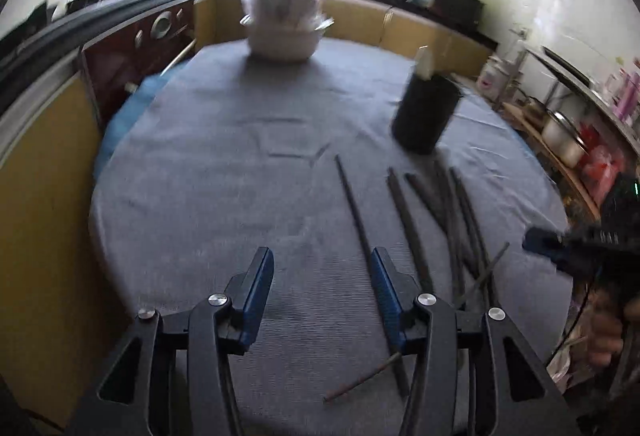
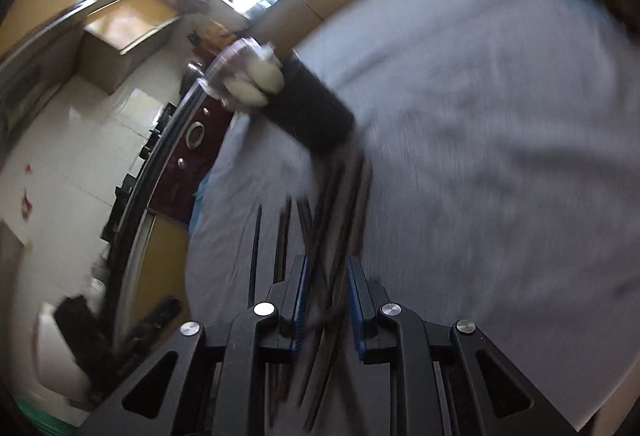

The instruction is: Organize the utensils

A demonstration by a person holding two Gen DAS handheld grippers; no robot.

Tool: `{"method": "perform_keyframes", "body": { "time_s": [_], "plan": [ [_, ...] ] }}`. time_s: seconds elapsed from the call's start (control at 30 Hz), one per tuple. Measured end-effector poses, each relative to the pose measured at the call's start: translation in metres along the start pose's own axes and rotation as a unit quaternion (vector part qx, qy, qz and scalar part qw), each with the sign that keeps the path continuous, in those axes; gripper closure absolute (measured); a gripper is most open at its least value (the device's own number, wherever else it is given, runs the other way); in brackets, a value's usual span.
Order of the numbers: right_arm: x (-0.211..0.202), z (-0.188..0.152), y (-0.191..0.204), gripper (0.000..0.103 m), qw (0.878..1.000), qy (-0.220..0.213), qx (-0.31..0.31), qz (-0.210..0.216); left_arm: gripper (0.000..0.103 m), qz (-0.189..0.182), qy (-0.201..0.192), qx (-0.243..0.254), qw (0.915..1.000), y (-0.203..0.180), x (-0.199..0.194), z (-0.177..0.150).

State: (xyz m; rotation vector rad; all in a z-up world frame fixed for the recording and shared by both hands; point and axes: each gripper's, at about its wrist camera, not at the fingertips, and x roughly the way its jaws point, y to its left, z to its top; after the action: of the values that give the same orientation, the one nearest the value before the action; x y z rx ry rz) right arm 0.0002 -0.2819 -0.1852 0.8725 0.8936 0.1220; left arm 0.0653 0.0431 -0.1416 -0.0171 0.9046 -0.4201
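Several dark chopsticks (image 1: 448, 211) lie loose on the grey tablecloth (image 1: 224, 163), right of centre. A black cylindrical holder (image 1: 426, 113) with a pale utensil (image 1: 425, 63) in it stands behind them. My left gripper (image 1: 320, 268) is open and empty just above the cloth; one chopstick (image 1: 356, 211) runs along its right finger. My right gripper (image 2: 327, 276) is open over the chopstick bundle (image 2: 340, 203), with sticks lying between its jaws. The holder (image 2: 312, 107) appears beyond them. The right gripper also shows in the left wrist view (image 1: 560, 248) at the right edge.
A stack of white bowls (image 1: 284, 23) stands at the table's far side. Yellow cabinets (image 1: 40, 171) and a dark red appliance (image 1: 140, 47) ring the table on the left. A shelf with pots (image 1: 564, 135) is at the right. The right wrist view is motion-blurred.
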Motion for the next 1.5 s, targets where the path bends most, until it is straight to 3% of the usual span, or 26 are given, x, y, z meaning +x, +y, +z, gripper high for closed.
{"method": "perform_keyframes", "body": {
  "time_s": [0.17,0.43,0.57,0.63,0.77,0.8,0.83,0.93,1.17,1.5],
  "plan": [
    [0.022,-0.005,-0.030,0.080,0.992,0.023,0.119,0.041,0.052,-0.014,0.036,-0.030,0.9988,0.000,0.031,0.030],
    [0.039,-0.001,-0.043,0.084,0.982,0.029,0.187,0.019,0.052,-0.022,0.123,-0.083,0.9886,-0.007,0.112,0.076],
    [0.040,0.002,-0.052,0.085,0.977,0.036,0.211,0.024,0.053,0.007,0.123,-0.068,0.9900,-0.017,0.136,0.086],
    [0.039,0.006,-0.053,0.082,0.975,0.038,0.220,0.025,0.062,0.015,0.124,-0.058,0.9905,-0.022,0.142,0.091],
    [0.045,0.011,-0.048,0.082,0.974,0.042,0.222,0.019,0.095,0.021,0.124,-0.044,0.9911,-0.026,0.147,0.095],
    [0.045,0.012,-0.046,0.086,0.975,0.037,0.218,0.015,0.099,0.008,0.124,-0.043,0.9914,-0.027,0.147,0.094],
    [0.045,0.013,-0.043,0.093,0.978,0.030,0.208,0.006,0.099,0.006,0.121,-0.044,0.9917,-0.027,0.146,0.092],
    [0.041,0.010,-0.033,0.094,0.983,0.021,0.183,0.005,0.099,-0.008,0.105,-0.042,0.9935,-0.026,0.139,0.090],
    [0.003,0.029,0.000,0.095,0.993,-0.047,0.107,0.012,0.099,-0.030,0.041,-0.025,0.9984,-0.024,0.087,0.108],
    [-0.060,0.056,0.040,0.097,0.990,-0.135,0.033,0.016,0.099,-0.057,-0.064,0.011,0.9962,-0.046,0.005,0.141]
  ]
}}
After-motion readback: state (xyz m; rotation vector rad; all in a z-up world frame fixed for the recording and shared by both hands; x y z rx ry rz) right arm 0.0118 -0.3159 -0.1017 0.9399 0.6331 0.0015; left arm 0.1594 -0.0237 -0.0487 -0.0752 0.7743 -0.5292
